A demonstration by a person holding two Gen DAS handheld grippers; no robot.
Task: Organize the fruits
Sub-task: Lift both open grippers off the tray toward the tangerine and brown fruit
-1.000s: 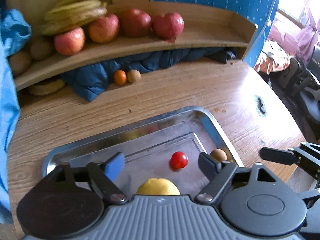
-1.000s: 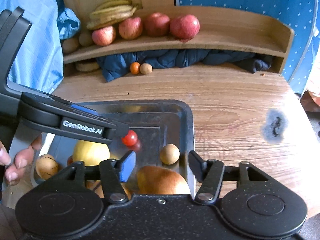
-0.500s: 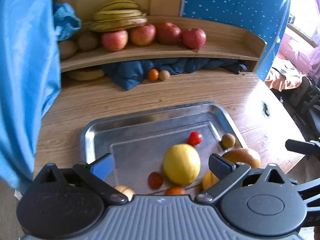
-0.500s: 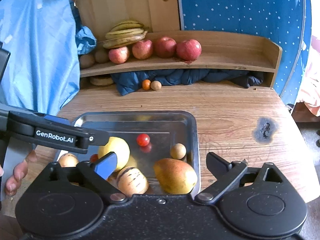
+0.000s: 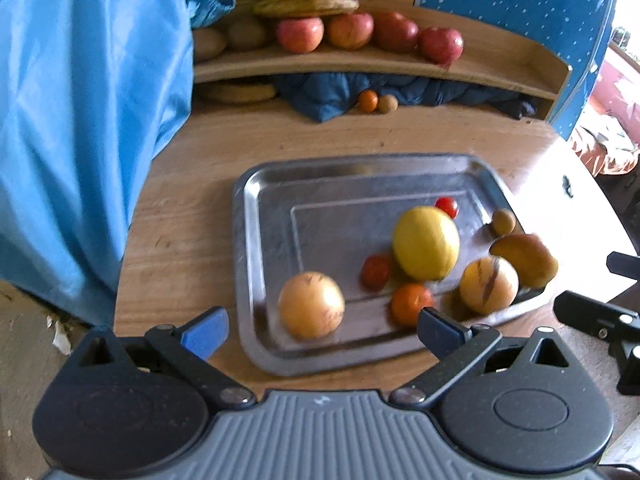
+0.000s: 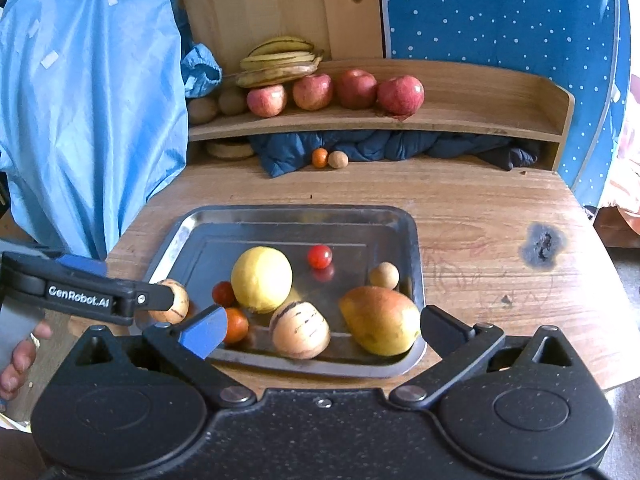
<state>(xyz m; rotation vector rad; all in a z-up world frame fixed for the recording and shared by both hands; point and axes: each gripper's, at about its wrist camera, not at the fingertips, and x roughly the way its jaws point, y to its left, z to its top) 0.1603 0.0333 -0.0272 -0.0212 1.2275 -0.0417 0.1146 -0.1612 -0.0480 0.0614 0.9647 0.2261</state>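
A steel tray on the wooden table holds a yellow lemon, a mango, two striped melons, a small orange, two cherry tomatoes and a small brown fruit. My left gripper is open and empty at the tray's near edge. My right gripper is open and empty, above the tray's front rim.
A wooden shelf at the back holds bananas, several apples and brown fruits. Under it lie a dark blue cloth, a small orange and a brown fruit. A blue garment hangs at left. A burn mark is at right.
Both grippers have pulled back and up from the tray, so the whole tray and more of the table show. Both jaws stay open and empty.
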